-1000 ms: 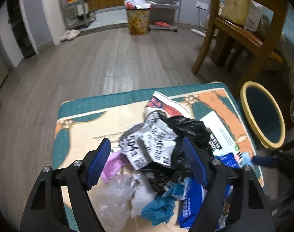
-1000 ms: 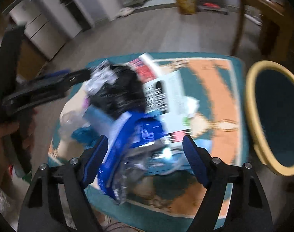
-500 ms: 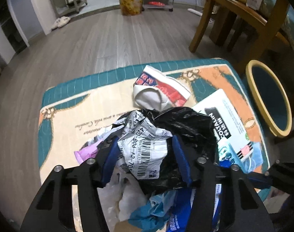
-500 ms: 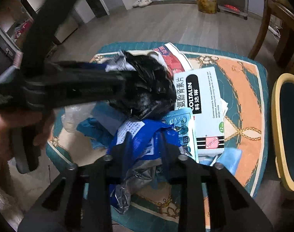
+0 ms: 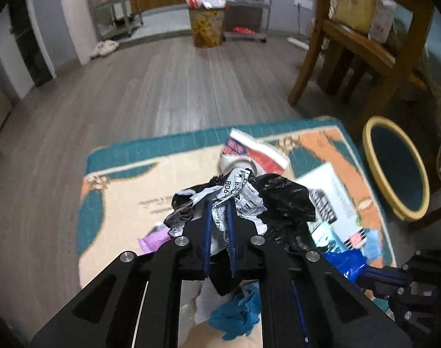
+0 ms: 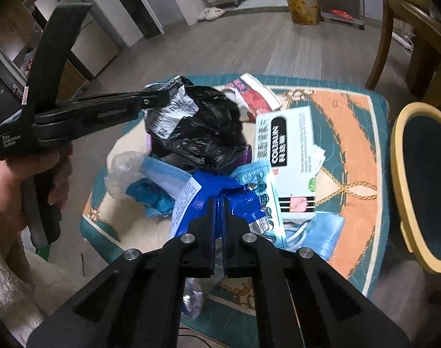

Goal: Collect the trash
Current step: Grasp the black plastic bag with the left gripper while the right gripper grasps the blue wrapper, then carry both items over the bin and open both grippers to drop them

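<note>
Left wrist view shows the collecting barely begun: nearly all the trash sits in one heap on the tabletop [image 5: 118,191], which is covered with a teal and orange patterned cloth, and the yellow-rimmed bin [image 5: 394,171] off to the right of the tongs looks empty as far as its dark inside can be seen. My reading is that the first pieces are only now being picked, and everything remains to be carried over.

The left tongs [image 5: 220,211] have just been closing and are now clamped on the crumpled black bag with its white printed label [image 5: 240,194], the label wedged between the blue pads. Just beyond their tips lies a red and white wrapper [image 5: 249,153]; to their right sits a white medicine box [image 5: 330,197], and below them a teal glove [image 5: 237,316].

In the right wrist view the right tongs [image 6: 219,203] have also just been closing and pinch the blue foil packet [image 6: 208,194] near its top edge, pads almost together with the thin film between them. The packet is bunched at the grip, while its lower end hangs below the tongs. Beside it, to the right, lie the medicine box, a blister pack [image 6: 258,182] and a light blue mask [image 6: 322,232]. To the left sit a clear plastic bag [image 6: 121,171] and the glove, all untouched.
</note>
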{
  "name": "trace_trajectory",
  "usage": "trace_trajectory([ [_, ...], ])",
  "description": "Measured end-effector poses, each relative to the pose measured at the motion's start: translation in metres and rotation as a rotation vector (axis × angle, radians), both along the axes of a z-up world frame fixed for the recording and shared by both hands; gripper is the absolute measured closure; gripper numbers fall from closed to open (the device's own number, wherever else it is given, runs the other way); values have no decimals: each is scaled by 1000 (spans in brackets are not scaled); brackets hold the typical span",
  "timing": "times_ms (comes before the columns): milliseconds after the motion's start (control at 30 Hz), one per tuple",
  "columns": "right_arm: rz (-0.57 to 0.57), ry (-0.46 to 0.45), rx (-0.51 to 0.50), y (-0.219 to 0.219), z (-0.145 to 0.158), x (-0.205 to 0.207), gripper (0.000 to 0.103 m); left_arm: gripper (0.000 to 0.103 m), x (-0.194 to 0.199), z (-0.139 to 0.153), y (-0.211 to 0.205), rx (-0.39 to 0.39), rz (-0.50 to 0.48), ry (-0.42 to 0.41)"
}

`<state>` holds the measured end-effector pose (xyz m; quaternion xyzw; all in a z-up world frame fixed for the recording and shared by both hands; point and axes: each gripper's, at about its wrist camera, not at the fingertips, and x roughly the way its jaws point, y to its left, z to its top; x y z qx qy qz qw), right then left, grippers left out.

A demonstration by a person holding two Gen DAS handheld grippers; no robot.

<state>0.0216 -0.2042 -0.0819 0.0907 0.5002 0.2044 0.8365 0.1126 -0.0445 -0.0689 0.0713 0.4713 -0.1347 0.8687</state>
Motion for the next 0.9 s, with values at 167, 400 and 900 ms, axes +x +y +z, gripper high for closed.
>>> trace_trajectory([
  [167,3,-59,-26,-6,23,-7,101,92,-9,36,9,-18,10,-96],
  [400,3,-170,-84,-14,62,-23,101,92,-22,80,-1,-30,-18,-224],
  [900,-333,-317,-183,-160,125,-22,101,92,-19,101,-101,-142,-157,-276],
])
